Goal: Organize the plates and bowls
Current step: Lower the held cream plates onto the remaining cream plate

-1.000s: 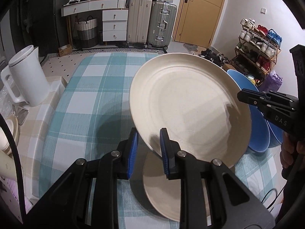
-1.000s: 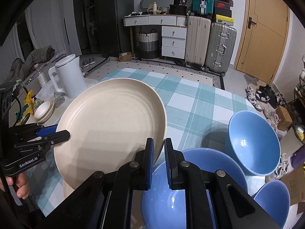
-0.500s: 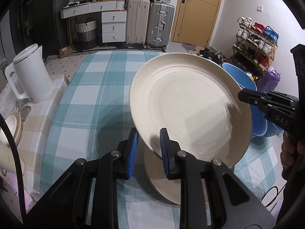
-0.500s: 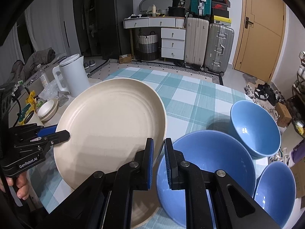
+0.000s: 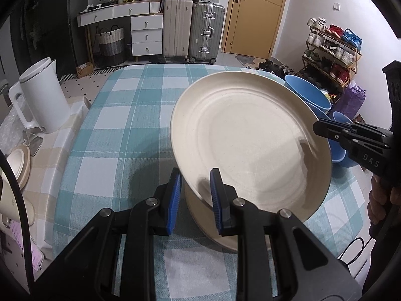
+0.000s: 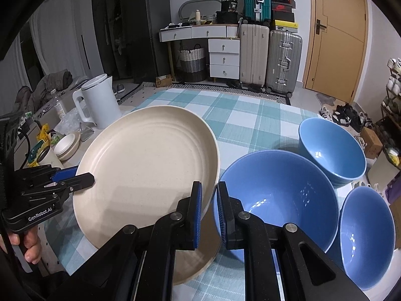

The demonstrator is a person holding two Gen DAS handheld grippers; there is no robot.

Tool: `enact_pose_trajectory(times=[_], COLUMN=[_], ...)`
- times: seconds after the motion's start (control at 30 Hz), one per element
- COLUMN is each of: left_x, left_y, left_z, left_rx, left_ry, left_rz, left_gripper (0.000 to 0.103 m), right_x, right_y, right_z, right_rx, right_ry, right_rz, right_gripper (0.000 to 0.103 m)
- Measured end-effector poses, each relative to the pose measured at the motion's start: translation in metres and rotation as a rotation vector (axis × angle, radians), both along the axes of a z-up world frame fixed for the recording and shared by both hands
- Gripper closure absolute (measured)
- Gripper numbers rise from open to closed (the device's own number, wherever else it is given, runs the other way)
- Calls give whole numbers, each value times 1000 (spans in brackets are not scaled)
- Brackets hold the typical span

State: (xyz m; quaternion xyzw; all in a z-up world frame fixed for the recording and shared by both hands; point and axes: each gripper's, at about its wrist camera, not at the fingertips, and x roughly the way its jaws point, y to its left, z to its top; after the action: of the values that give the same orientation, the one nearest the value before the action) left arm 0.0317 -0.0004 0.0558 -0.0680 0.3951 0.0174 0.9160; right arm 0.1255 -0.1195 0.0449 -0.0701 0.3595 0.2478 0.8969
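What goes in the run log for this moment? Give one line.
left gripper: shut on cream plate | right gripper: shut on same plate | plate: tilted above second cream plate | blue bowls: untouched

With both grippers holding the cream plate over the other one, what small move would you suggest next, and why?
Probably lower it straight down. The left gripper and right gripper both clamp the rim of the cream plate, which hangs tilted above the second plate on the tablecloth, beside the blue bowls. Level it while lowering.

both wrist views look steeply down, close over the checked table (image 5: 120, 130), sharing the cream plate (image 5: 250, 140) between them.
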Motion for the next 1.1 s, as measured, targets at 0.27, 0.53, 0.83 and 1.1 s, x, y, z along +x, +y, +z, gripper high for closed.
enact_pose_trajectory(times=[0.27, 0.53, 0.83, 1.1], left_x=[-7, -7, -1, 8], left_y=[4, 4, -1, -5], left_z=[-10, -20, -34, -46], left_rx=[9, 37, 66, 88], left_ry=[22, 41, 64, 80], left_rz=[-1, -4, -14, -5], left_gripper=[84, 84, 84, 84], right_x=[-12, -23, -28, -36], right_y=[1, 2, -3, -3], right_z=[-13, -24, -39, -50], right_rx=[-2, 20, 30, 16], right_ry=[18, 32, 57, 58], right_rz=[-10, -22, -43, -58], right_gripper=[90, 90, 90, 89])
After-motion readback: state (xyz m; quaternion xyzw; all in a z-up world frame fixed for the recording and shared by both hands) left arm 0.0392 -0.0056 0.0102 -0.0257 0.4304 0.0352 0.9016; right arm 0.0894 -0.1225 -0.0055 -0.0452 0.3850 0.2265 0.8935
